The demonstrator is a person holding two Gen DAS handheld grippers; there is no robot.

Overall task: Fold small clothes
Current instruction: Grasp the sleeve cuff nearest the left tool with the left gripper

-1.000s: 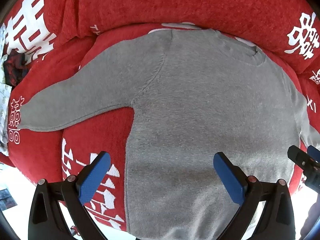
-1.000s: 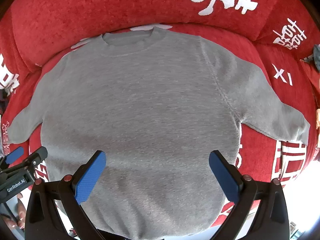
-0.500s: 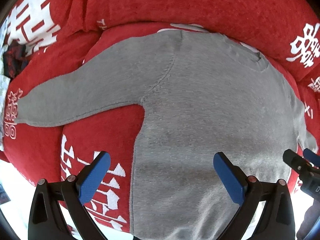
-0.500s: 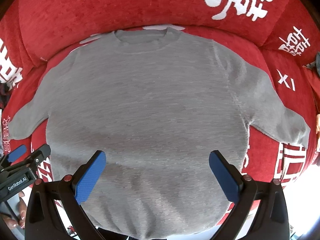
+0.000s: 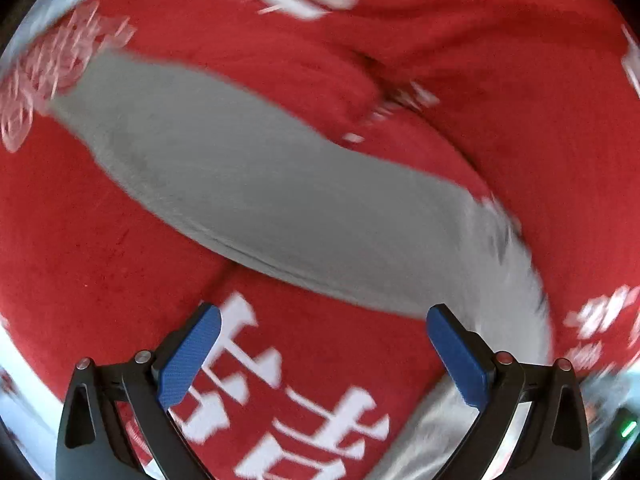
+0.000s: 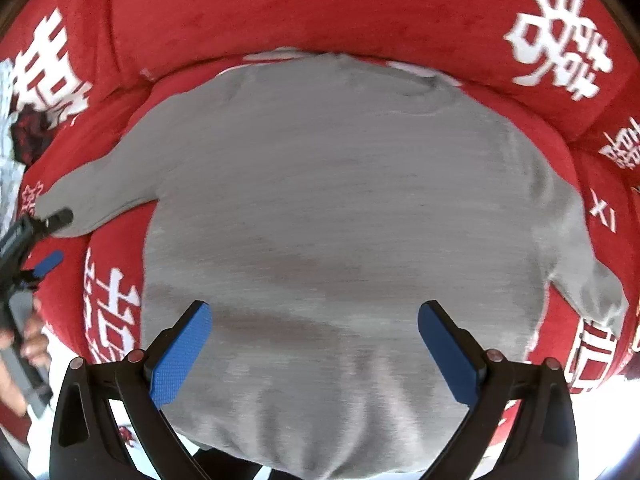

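A grey sweater [image 6: 340,208] lies spread flat on the red sofa [image 6: 280,12].

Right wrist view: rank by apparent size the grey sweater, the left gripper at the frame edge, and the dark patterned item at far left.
1. grey sweater, fills most of the frame.
2. left gripper, partly cut off by the frame edge.
3. dark patterned item, small patch.
The last two look close; differing distance from the camera makes their ranking unsure.

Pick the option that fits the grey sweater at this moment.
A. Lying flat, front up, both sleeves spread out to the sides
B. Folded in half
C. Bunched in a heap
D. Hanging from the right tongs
A: in the right wrist view the grey sweater lies spread on the red cushion, sleeves out to both sides, and both tongs, left and right, are open.
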